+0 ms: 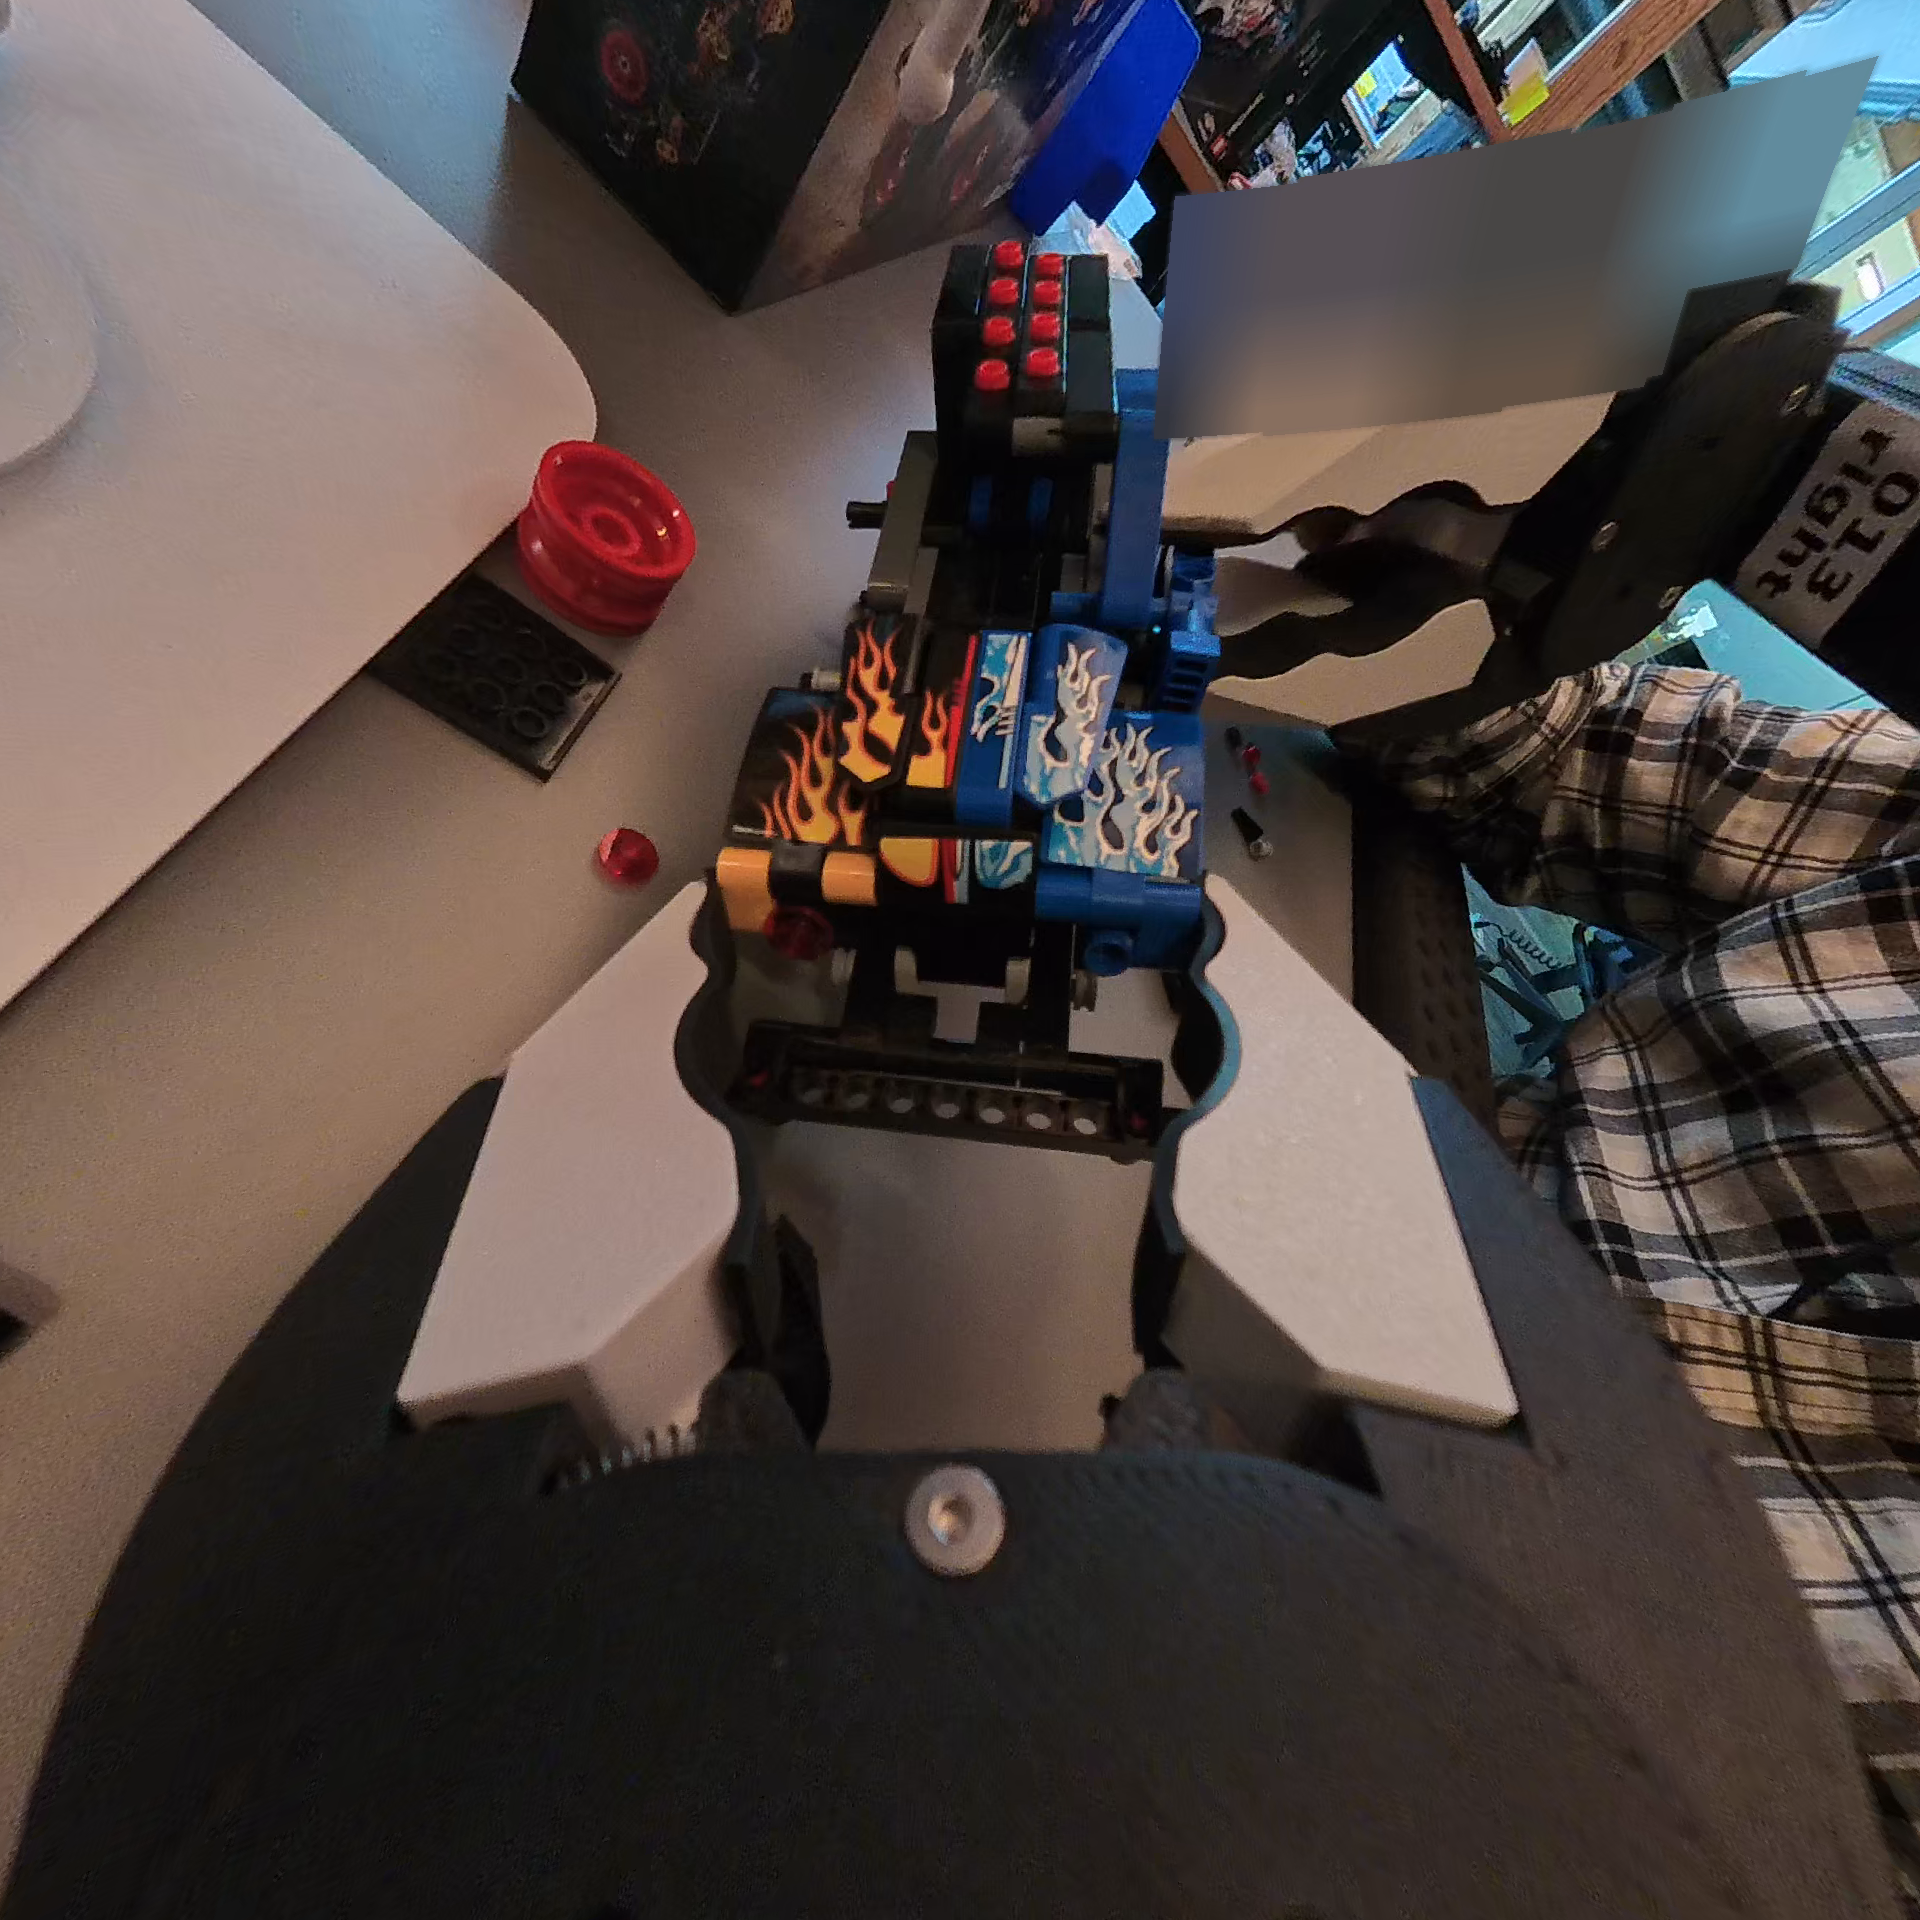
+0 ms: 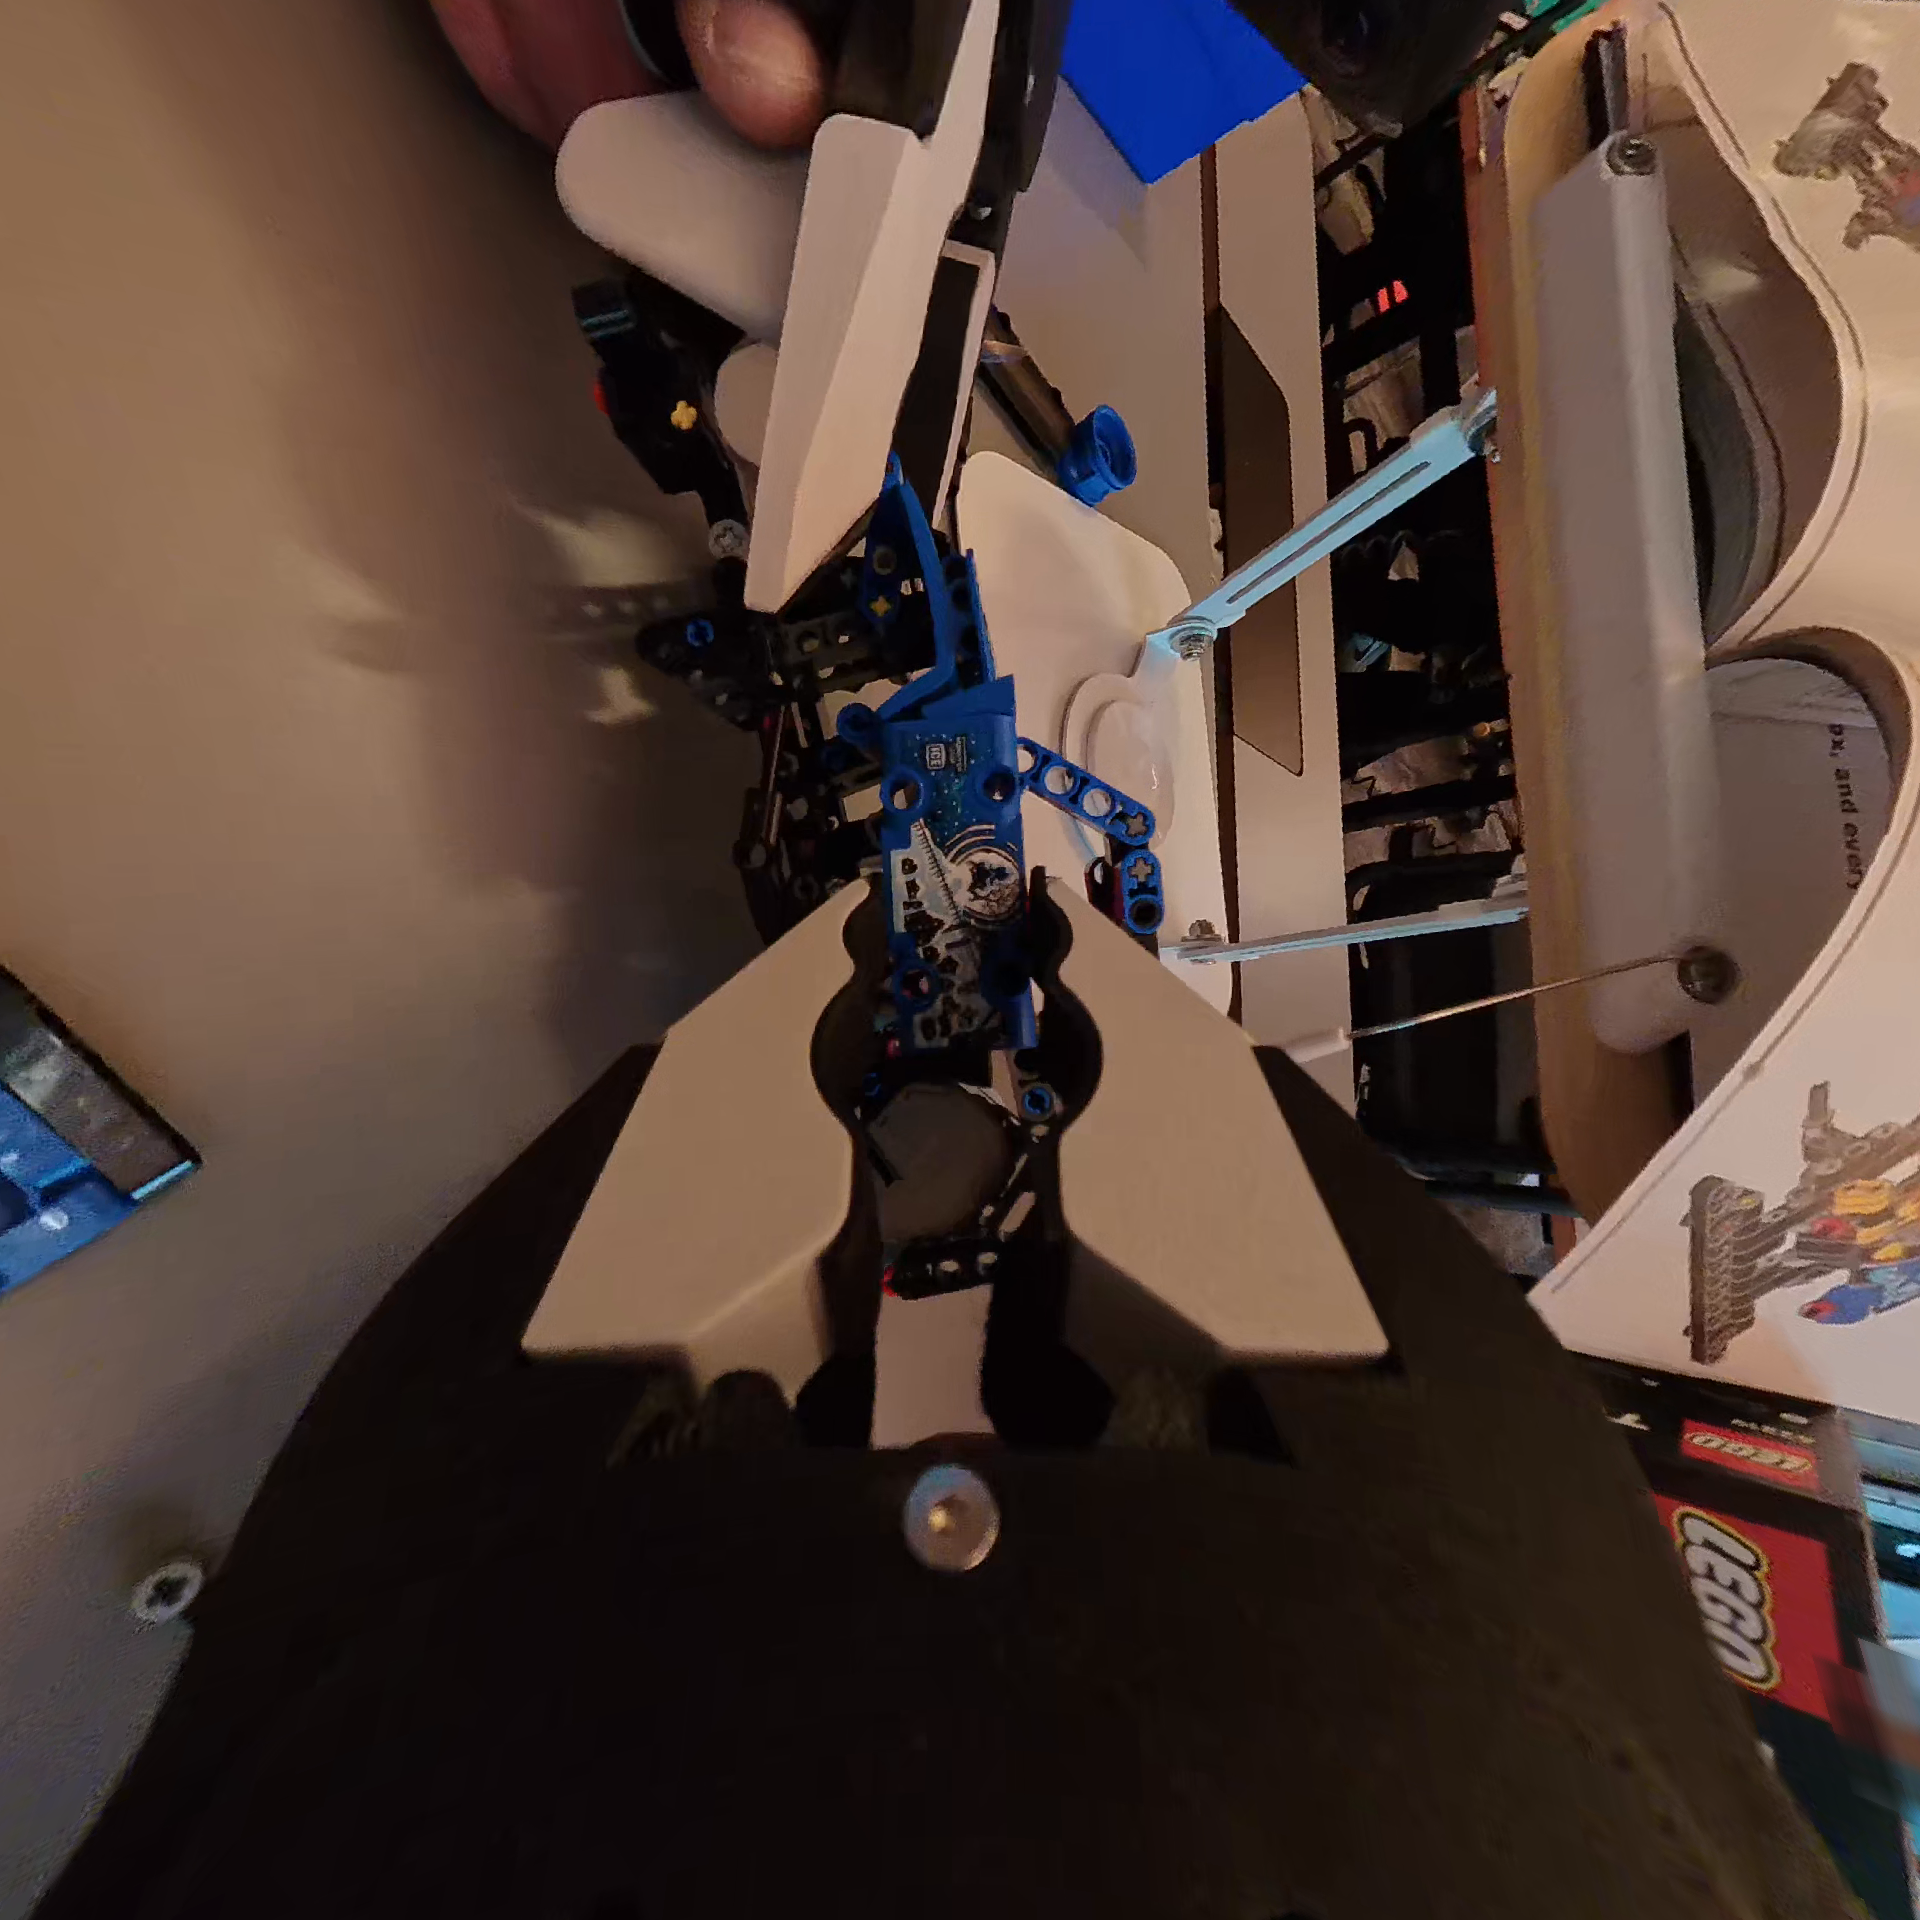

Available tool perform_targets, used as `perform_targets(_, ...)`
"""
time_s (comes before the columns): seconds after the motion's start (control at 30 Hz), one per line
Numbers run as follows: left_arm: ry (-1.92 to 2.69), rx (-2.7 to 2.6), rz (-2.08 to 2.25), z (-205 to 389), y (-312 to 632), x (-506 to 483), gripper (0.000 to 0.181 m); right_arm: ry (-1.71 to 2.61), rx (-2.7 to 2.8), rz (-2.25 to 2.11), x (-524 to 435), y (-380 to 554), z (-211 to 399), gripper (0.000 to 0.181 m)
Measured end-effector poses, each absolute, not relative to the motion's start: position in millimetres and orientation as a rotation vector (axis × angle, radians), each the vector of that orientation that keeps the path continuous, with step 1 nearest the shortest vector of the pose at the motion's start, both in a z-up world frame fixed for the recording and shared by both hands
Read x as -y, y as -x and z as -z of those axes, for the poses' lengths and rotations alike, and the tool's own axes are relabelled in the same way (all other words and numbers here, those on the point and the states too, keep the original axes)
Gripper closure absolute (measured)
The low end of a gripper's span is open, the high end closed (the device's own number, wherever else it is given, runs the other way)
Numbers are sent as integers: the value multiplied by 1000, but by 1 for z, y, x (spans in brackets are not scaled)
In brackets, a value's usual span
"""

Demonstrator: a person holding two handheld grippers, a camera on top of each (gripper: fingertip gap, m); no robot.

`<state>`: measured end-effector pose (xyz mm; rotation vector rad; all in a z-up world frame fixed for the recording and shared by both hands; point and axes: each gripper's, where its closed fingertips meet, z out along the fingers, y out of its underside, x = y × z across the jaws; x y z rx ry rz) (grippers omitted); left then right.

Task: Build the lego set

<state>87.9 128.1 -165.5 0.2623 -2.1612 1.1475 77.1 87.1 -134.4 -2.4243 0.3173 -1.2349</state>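
Observation:
The lego model (image 1: 966,748) is a black and blue car body with orange and blue flame panels and red studs at its far end. My left gripper (image 1: 961,914) is shut on its near end, one finger on each side, above the table. My right gripper (image 1: 1205,592) comes in from the right and clamps the blue side. In the right wrist view, my right gripper (image 2: 951,904) is shut on the model's blue side panel (image 2: 956,831). A white finger of the left gripper (image 2: 862,364) reaches the model from the top.
On the grey table left of the model lie a red wheel rim (image 1: 608,535), a black plate (image 1: 494,675) and a small red stud (image 1: 627,855). A white tray (image 1: 208,416) is at left and a dark box (image 1: 790,135) behind. The instruction booklet (image 2: 1766,1195) and a blue rim (image 2: 1096,452) are at right. Spacing between my two grippers at the tips: around 6 centimetres.

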Motion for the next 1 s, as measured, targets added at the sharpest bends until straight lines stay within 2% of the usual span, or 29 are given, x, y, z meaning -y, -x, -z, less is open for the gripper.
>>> perform_targets(0.23,-266,2152,-1146,165,-88,-128,97,2457,-283,1205,-85,-79,132,156)
perform_targets(0.3,-262,2150,-1146,165,-88,-128,97,2457,-276,1207,-83,-78,130,144)
perform_targets(0.43,-265,2143,-1146,165,-88,-128,97,2457,-324,1124,-73,-74,128,142)
perform_targets(0.67,-255,2149,-1142,165,-87,-129,97,2413,-339,973,-72,-64,127,150)
perform_targets(0.73,-249,2155,-1142,166,-87,-130,97,2414,-319,942,-73,-60,129,158)
perform_targets(1.0,-235,2165,-1141,167,-86,-131,97,2403,-306,943,-73,-59,130,160)
